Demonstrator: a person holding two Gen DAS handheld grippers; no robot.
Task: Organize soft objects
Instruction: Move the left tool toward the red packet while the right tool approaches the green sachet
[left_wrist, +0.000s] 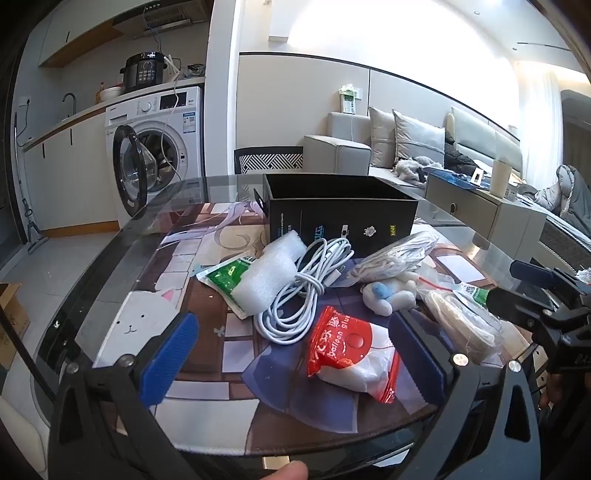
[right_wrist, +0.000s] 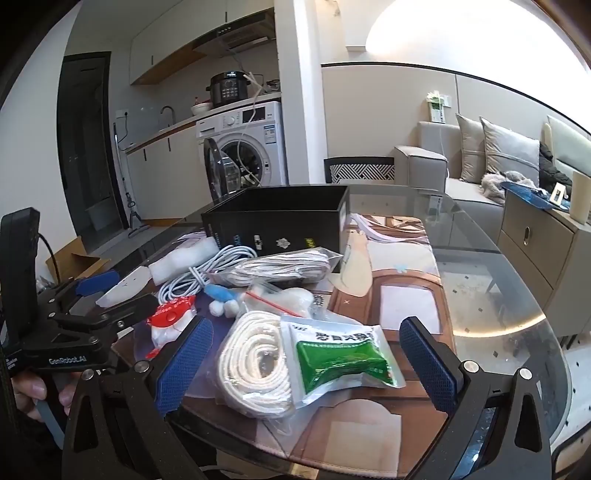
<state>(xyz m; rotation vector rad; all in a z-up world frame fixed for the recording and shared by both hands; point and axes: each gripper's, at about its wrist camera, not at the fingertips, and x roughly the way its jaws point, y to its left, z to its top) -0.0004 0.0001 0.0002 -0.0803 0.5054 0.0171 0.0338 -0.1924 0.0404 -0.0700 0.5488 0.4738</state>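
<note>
A black open box (left_wrist: 340, 218) (right_wrist: 280, 221) stands at the back of the glass table. In front of it lie a white cable coil (left_wrist: 295, 295), white foam wrap (left_wrist: 266, 280), a green sachet (left_wrist: 225, 277), a red balloon-glue pack (left_wrist: 351, 350), a small plush (left_wrist: 388, 295) and bagged white cord (left_wrist: 395, 254). My left gripper (left_wrist: 291, 354) is open just before the red pack. My right gripper (right_wrist: 306, 354) is open, with a bagged rope coil (right_wrist: 255, 365) and a second green sachet (right_wrist: 340, 358) between its fingers.
The round glass table's edge (left_wrist: 92, 280) curves at left, over a cartoon mat (right_wrist: 399, 266). A washing machine (left_wrist: 155, 147), a patterned chair (left_wrist: 269, 158), a sofa (right_wrist: 480, 166) and a sideboard (right_wrist: 535, 229) stand beyond. A cardboard box (right_wrist: 77, 262) is on the floor.
</note>
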